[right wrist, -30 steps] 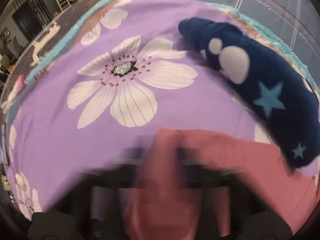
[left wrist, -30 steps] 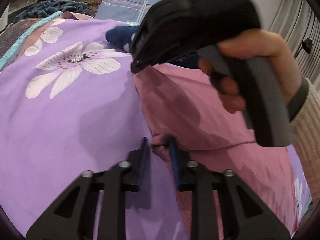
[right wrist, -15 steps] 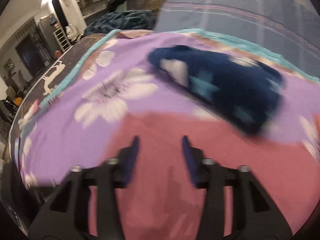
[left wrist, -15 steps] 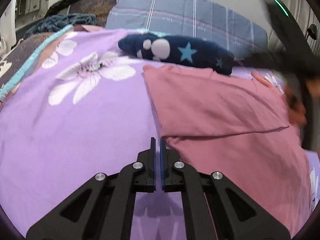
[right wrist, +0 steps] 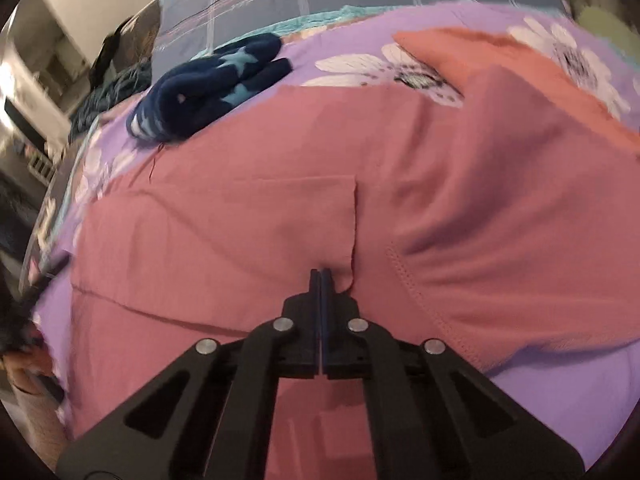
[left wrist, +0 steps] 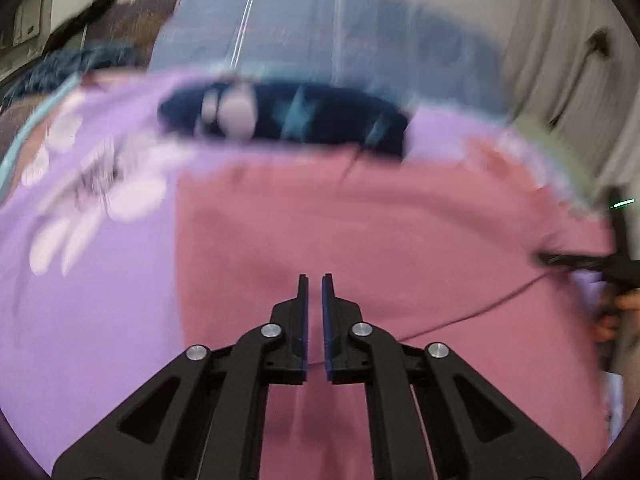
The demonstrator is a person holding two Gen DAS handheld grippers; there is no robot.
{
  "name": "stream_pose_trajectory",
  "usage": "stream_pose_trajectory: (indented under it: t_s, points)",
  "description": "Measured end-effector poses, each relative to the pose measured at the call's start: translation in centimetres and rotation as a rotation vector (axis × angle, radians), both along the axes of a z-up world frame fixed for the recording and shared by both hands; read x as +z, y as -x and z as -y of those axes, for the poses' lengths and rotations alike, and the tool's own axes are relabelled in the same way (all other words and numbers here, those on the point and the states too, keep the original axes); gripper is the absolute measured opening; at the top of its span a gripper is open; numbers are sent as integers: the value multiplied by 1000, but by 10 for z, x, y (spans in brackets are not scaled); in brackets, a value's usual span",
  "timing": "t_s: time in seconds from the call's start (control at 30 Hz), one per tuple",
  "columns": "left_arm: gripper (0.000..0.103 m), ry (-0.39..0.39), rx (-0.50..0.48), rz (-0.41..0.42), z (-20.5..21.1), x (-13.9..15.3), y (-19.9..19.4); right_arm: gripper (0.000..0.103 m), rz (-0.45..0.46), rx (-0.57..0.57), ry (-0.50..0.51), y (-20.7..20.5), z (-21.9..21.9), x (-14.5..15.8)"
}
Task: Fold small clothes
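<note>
Right tool, low centre of frame, has its fingers together at a folded edge of the pink garment; an actual pinch cannot be confirmed. Left tool hovers slightly apart over the cloth. Recommend confirming the grip, then keeping the crease straight.

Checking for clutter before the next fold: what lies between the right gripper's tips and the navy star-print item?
Only the pink garment itself: the right gripper sits over it, and its cloth runs unbroken to the navy star-print item, as the right wrist view shows.
</note>
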State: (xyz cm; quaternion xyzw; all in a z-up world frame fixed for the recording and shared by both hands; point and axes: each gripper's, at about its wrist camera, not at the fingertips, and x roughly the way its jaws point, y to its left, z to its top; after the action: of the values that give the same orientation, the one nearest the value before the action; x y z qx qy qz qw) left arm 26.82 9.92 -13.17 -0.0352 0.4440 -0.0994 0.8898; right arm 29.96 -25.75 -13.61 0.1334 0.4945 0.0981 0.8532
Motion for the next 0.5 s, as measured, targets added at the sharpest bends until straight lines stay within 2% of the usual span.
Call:
stream_pose_trajectory:
  t_s: [0.03, 0.1, 0.2, 0.23, 0.4, 0.43, 0.5]
  points:
    - [9, 3, 13, 8, 2, -10, -1, 0, 3, -13, -19, 2, 2, 1]
    - [9, -2, 8, 27, 0, -7, 3, 3, 27, -16, -34, 7, 4, 7]
    - [9, -39, 1, 33, 5, -8, 5, 36, 104, -48, -51, 13, 18, 22]
    - [9, -56, 1, 34, 7, -7, 5, 36, 115, -54, -55, 11, 25, 25]
    - [10, -178, -1, 68, 22, -8, 11, 36, 77, -27, -106, -23, 22, 19]
    - [10, -188, -1, 71, 22, -9, 8, 30, 65, -18, -103, -29, 18, 17]
    - [10, -195, 2, 79, 22, -8, 8, 2, 57, -27, -54, -38, 7, 12]
